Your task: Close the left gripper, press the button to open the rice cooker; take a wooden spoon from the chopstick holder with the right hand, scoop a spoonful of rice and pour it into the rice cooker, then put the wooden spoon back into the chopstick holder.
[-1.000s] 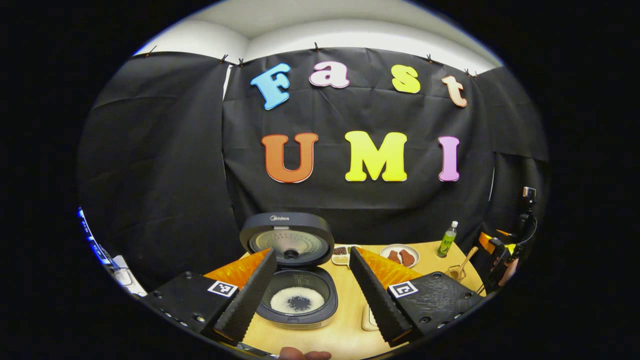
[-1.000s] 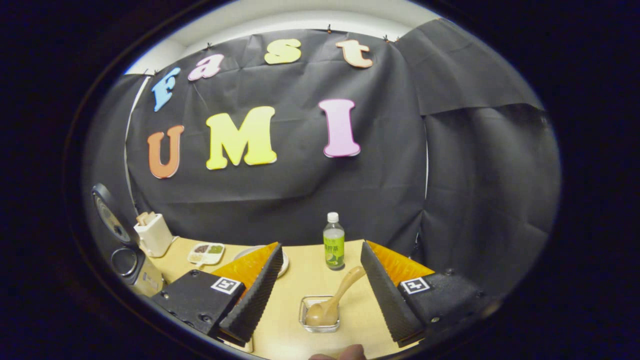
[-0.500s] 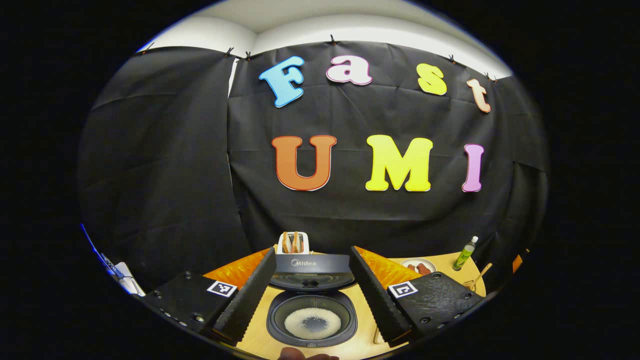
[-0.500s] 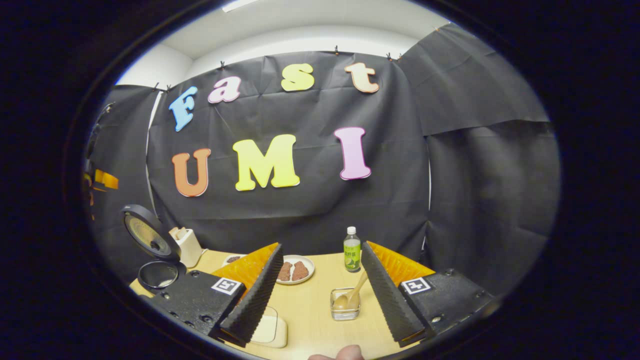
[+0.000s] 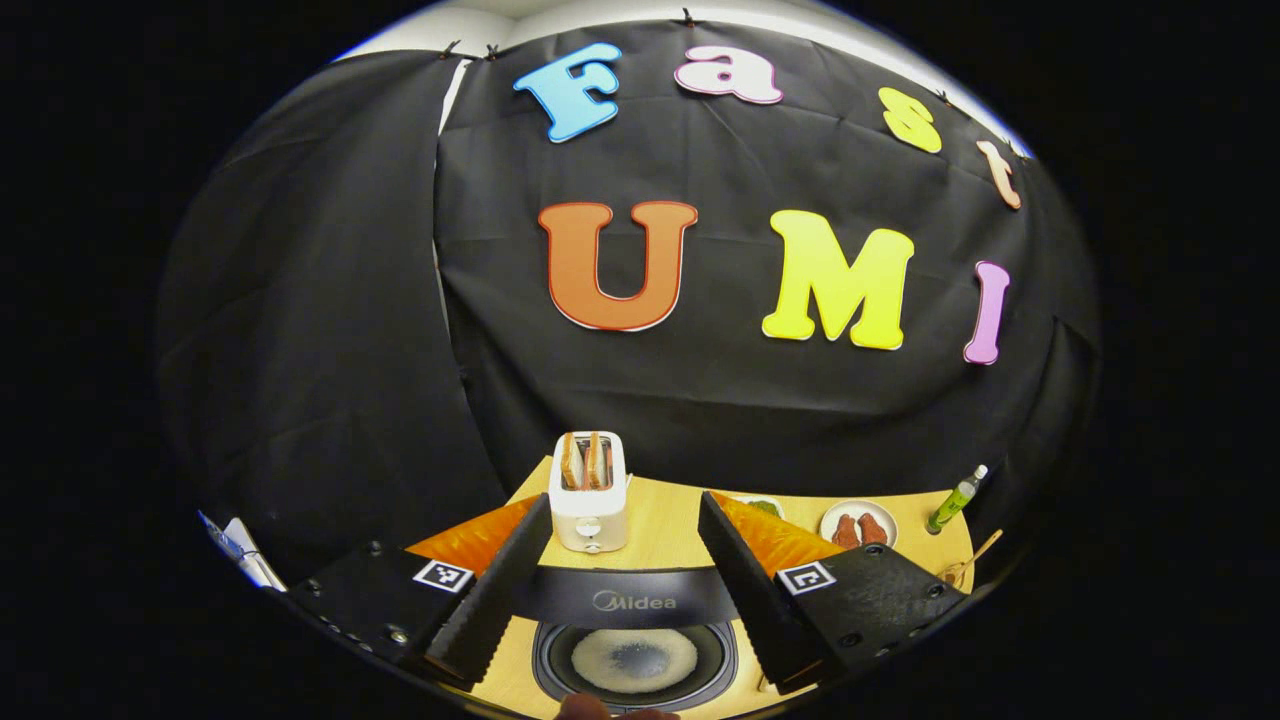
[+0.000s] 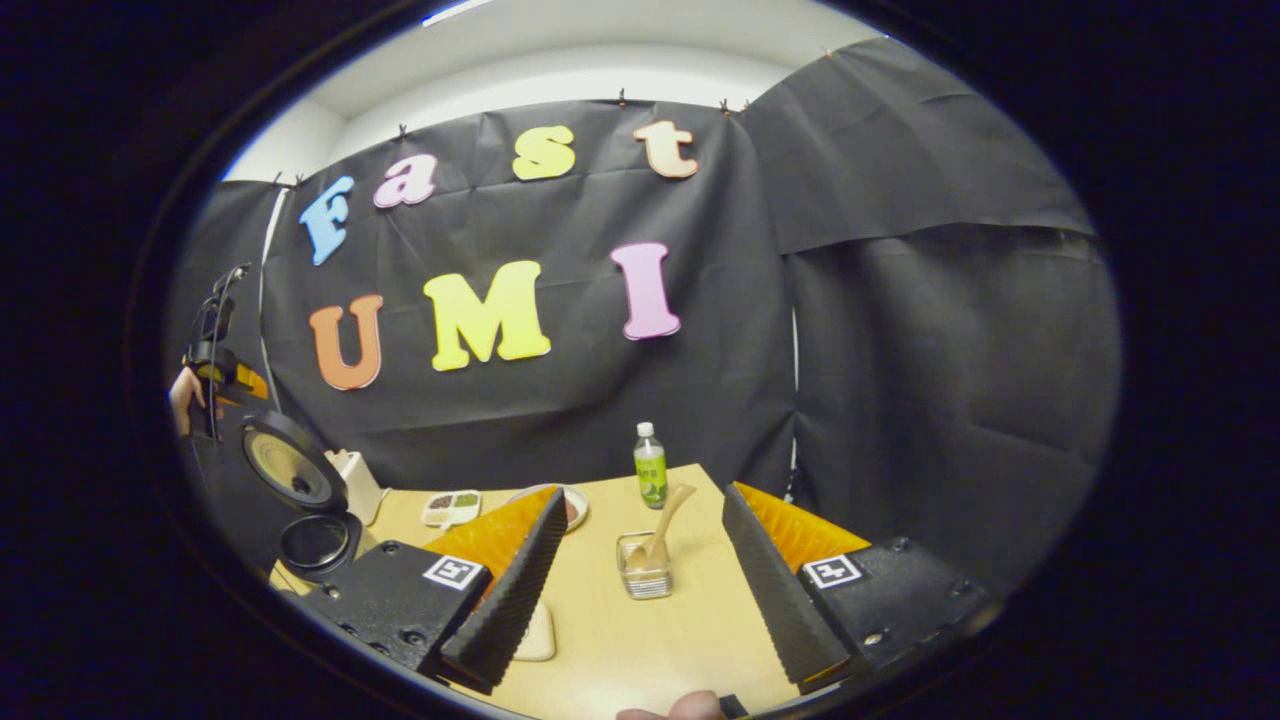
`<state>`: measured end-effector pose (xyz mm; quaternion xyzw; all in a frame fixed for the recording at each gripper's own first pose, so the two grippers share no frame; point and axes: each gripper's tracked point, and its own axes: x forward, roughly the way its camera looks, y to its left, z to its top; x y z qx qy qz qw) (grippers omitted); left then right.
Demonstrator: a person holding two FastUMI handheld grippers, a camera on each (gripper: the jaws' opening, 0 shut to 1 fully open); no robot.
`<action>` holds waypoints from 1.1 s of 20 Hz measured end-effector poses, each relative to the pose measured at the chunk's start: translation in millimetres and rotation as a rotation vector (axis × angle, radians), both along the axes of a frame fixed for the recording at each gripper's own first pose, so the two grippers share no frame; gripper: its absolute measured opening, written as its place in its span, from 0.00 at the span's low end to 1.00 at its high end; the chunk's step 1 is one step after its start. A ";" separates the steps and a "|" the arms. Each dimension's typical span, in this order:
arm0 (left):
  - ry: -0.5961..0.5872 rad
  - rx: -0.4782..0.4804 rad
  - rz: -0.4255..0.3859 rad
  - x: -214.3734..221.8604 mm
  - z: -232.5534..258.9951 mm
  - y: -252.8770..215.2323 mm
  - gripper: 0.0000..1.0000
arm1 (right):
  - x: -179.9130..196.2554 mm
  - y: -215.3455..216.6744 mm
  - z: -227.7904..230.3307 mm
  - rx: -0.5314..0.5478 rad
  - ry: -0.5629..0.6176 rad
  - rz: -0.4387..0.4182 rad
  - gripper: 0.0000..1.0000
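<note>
I'm seeing one rice cooker [image 5: 634, 640], one toaster [image 5: 588, 495] carrying two bread slices, one green bottle [image 6: 650, 467], one wooden spoon [image 6: 661, 520] in one clear container [image 6: 644, 572], and two food dishes.

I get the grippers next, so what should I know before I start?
Left gripper: open, holding nothing, above the rice cooker.
Right gripper: open, holding nothing, facing the wooden spoon.
Things: the cooker's lid is up and white rice lies in its pot. The spoon stands bowl down in a small clear container on the table, in front of the green bottle.
Done: cooker opened, rice in the pot, spoon let go.
Left: likely nothing, though I cannot tell whether that container is the spoon's proper home.
</note>
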<state>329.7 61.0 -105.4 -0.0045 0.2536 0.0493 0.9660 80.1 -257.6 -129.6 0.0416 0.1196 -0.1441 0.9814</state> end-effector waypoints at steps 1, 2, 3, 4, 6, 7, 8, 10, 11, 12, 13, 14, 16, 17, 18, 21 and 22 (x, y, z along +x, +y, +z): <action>0.006 0.001 -0.001 1.4 -2.4 -0.2 0.95 | -7.3 -2.7 2.2 -0.006 0.000 -0.014 1.00; 0.017 -0.003 -0.008 2.3 -5.8 -2.8 0.95 | -12.9 -3.3 3.2 -0.007 0.003 -0.023 1.00; 0.037 -0.007 -0.016 -1.7 -11.0 -5.5 0.95 | -18.1 -3.5 1.3 -0.008 0.008 -0.030 0.99; 0.055 -0.005 -0.024 -5.5 -16.8 -7.5 0.95 | -21.1 -1.4 1.3 -0.006 0.011 -0.033 1.00; 0.061 -0.014 -0.033 -9.0 -20.7 -9.4 0.96 | -20.6 6.6 3.2 0.000 0.009 -0.028 0.99; 0.061 -0.019 -0.032 -13.9 -21.7 -10.4 0.96 | -19.2 13.7 4.9 0.002 0.006 -0.017 0.99; 0.065 -0.021 -0.032 -19.6 -23.6 -11.5 0.97 | -18.3 21.1 9.0 0.003 -0.002 -0.003 0.99; 0.066 -0.019 -0.031 -38.1 -31.2 -14.0 0.97 | -13.2 36.5 17.9 -0.006 -0.019 0.030 0.99; 0.062 -0.018 -0.028 -48.9 -34.7 -14.5 0.97 | -10.1 44.0 20.9 -0.009 -0.027 0.045 0.99; 0.060 -0.018 -0.028 -58.7 -39.3 -15.8 0.97 | -7.3 52.3 23.5 -0.007 -0.032 0.063 0.99; 0.062 -0.020 -0.028 -70.9 -44.2 -17.0 0.97 | -5.2 60.5 24.3 -0.002 -0.034 0.079 0.99; 0.072 -0.027 -0.027 -83.0 -52.6 -18.6 0.97 | -3.7 65.4 25.4 0.004 -0.034 0.086 0.99; 0.114 -0.040 -0.032 -107.5 -74.3 -23.6 0.97 | -1.6 76.4 27.3 0.014 -0.040 0.105 0.99; 0.132 -0.043 -0.035 -118.8 -85.3 -24.9 0.96 | -1.3 80.4 27.1 0.013 -0.043 0.116 0.99; 0.142 -0.040 -0.039 -127.5 -93.5 -25.7 0.97 | -1.2 83.1 26.7 0.011 -0.043 0.123 0.99; 0.134 -0.037 -0.036 -144.0 -107.8 -27.3 0.97 | -3.3 83.8 17.5 0.006 -0.016 0.133 1.00; 0.134 -0.045 -0.027 -147.7 -113.4 -27.9 0.97 | -3.4 83.5 17.9 0.009 -0.015 0.132 0.99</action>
